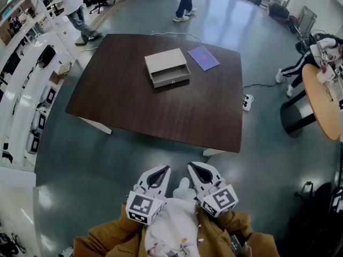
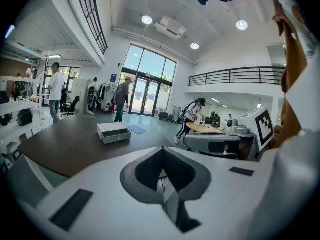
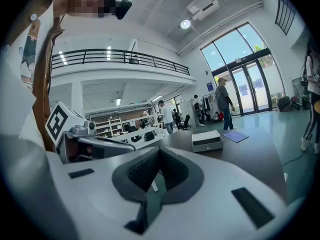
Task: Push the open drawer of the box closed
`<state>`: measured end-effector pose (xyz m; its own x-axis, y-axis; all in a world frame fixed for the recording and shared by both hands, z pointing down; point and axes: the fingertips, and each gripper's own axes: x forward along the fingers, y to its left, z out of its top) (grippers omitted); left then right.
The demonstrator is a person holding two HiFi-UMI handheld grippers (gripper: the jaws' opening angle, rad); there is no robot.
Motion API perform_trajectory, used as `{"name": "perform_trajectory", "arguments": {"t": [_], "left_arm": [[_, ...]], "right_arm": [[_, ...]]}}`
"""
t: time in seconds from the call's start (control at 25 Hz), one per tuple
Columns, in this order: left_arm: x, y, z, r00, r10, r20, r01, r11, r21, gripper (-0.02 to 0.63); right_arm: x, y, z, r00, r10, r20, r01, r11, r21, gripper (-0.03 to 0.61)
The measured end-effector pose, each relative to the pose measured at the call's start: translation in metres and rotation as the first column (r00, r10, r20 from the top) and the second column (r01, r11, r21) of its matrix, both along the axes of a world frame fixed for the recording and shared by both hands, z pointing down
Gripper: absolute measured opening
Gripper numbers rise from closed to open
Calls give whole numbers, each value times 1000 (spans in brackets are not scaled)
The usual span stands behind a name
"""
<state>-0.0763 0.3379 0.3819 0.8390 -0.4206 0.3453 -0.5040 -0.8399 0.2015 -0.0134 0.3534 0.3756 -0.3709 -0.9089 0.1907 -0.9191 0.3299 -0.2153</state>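
Note:
A pale grey box [image 1: 166,63] sits on the far half of the dark brown table [image 1: 161,108], and its drawer [image 1: 171,76] is pulled out toward me. The box also shows small in the left gripper view [image 2: 113,132] and in the right gripper view [image 3: 207,140]. Both grippers are held close to my chest, well short of the table's near edge. My left gripper [image 1: 155,176] [image 2: 162,150] is shut with nothing in it. My right gripper [image 1: 201,173] [image 3: 159,150] is shut and empty too. Each points toward the table.
A purple sheet [image 1: 203,58] lies right of the box. White shelving [image 1: 32,79] lines the left side. A round wooden table [image 1: 321,100] with a seated person stands at the right. A power strip [image 1: 247,101] and cable lie on the floor. People walk beyond the table.

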Motion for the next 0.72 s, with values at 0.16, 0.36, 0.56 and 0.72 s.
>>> {"name": "perform_trajectory", "arguments": {"t": [0.16,0.36,0.56,0.72], "left_arm": [[1,8,1,1000,1,1,-1,1000,-11,5],[3,8,2,1000,12,2,-12,1000,-11,5],[7,8,5,1000,7,-1,-7,1000,-24,5],[13,11,8,1000,1,7,-1,999,-36,5]], "right_arm": [[-2,10,7,1000,15,9,-15,1000,-26,2],[0,12,9,1000,24,15,-23,999,-33,2],[3,11,4,999,11,38,-10,1000,-20,2],[14,13,4,998,18,57,-16,1000,-23,2]]}}
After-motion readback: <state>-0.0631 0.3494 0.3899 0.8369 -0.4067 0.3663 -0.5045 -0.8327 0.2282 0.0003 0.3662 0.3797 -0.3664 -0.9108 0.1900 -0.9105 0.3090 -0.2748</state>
